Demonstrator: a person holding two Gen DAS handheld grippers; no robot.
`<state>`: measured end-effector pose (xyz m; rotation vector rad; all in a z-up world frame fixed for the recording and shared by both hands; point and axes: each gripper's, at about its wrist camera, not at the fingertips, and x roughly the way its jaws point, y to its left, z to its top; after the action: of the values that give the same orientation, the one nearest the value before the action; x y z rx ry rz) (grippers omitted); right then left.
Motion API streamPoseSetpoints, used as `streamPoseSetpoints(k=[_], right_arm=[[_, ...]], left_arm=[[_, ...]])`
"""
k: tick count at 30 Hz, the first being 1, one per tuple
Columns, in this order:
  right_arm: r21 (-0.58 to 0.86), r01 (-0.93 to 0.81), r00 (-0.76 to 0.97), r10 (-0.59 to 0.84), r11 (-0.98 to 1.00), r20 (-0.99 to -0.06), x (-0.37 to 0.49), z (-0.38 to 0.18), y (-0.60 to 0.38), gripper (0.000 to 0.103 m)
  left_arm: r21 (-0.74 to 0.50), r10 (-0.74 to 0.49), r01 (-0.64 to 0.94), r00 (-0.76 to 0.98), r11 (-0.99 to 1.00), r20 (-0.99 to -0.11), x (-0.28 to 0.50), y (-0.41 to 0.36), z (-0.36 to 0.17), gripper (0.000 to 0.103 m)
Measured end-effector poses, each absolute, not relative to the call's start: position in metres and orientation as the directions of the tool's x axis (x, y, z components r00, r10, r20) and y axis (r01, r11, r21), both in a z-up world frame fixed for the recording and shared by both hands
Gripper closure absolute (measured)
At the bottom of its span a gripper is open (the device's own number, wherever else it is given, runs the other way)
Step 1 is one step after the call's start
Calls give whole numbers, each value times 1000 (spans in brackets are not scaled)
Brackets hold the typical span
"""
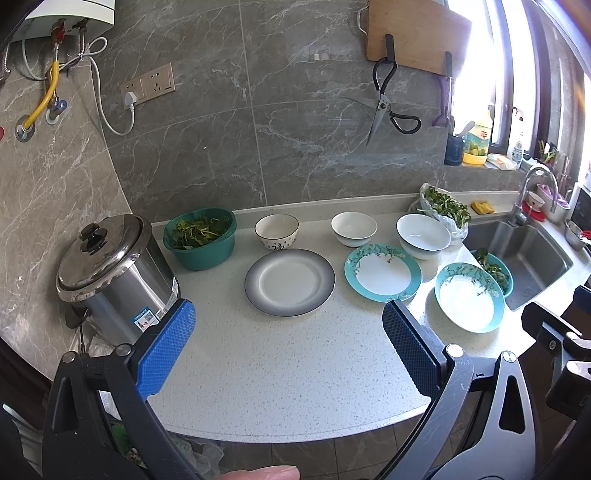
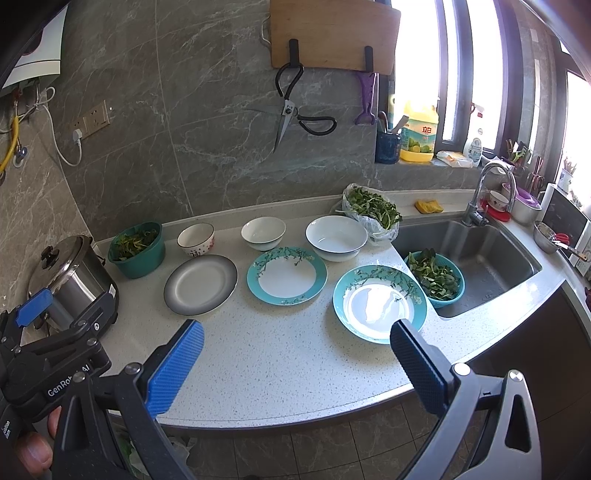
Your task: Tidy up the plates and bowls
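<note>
Ahead of your grippers, a grey marble-tiled wall (image 2: 207,122) backs the pale speckled countertop (image 2: 280,354). A wooden cutting board (image 2: 334,33) hangs high on it, scissors (image 2: 291,114) beneath. To your right, bright windows (image 2: 476,66) flood light over the steel sink (image 2: 480,258) and faucet (image 2: 491,184). Grey floor tiles (image 2: 325,454) lie below.

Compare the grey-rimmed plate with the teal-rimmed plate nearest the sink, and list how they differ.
The grey-rimmed plate has a plain dark-to-light shaded border; the teal-rimmed plate nearest the sink carries a branch-and-blossom pattern. The grey one sits toward the steel pot, in front of the lettered bowl; the teal one lies beside the blue colander of greens at the sink edge. Both are round, white-centred, empty and flat on the counter.
</note>
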<state>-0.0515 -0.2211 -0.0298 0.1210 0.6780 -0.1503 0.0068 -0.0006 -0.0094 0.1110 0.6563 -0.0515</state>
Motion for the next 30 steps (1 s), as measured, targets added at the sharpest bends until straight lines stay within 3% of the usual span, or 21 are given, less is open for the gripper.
streamPoseSetpoints(k=[30], right_arm=[[61, 175, 767, -97, 983, -634, -53, -32, -221, 0]], left_arm=[[88, -15, 86, 790, 992, -612, 4, 0, -10, 0]])
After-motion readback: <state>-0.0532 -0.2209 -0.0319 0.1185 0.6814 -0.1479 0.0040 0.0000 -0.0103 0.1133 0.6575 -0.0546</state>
